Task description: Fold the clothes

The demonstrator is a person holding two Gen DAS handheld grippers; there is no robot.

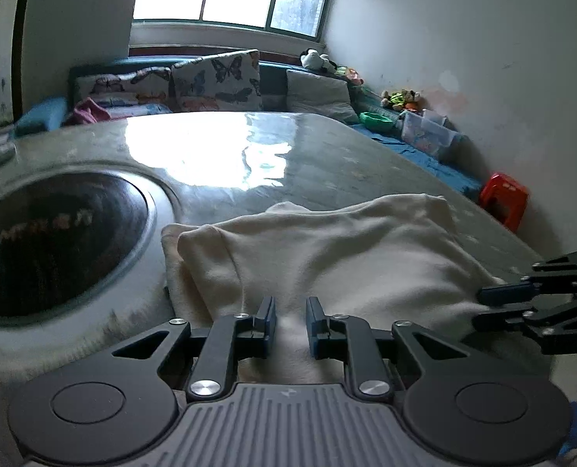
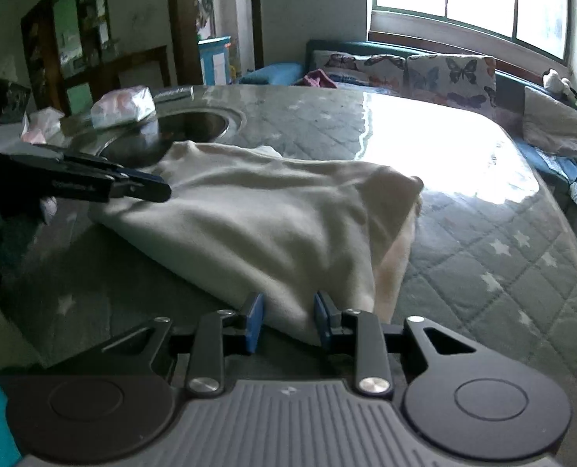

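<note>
A cream garment (image 1: 347,241) (image 2: 269,214) lies on the grey quilted table cover (image 1: 327,148) (image 2: 483,253), with its near edge raised off the surface. In the left wrist view my left gripper (image 1: 291,313) is shut on the near edge, cloth bunched between its blue pads. My right gripper (image 2: 288,311) is shut on the garment's other near corner, which hangs tent-like from it. Each gripper shows in the other's view: the right one (image 1: 483,305) at the cloth's right edge, the left one (image 2: 160,190) at its left edge.
A dark round recess (image 1: 55,241) (image 2: 179,132) is set in the table just left of the garment, with a plastic-wrapped packet (image 2: 123,107) at its rim. Butterfly cushions (image 1: 216,78) line a bench behind. A red stool (image 1: 502,198) stands by the right wall.
</note>
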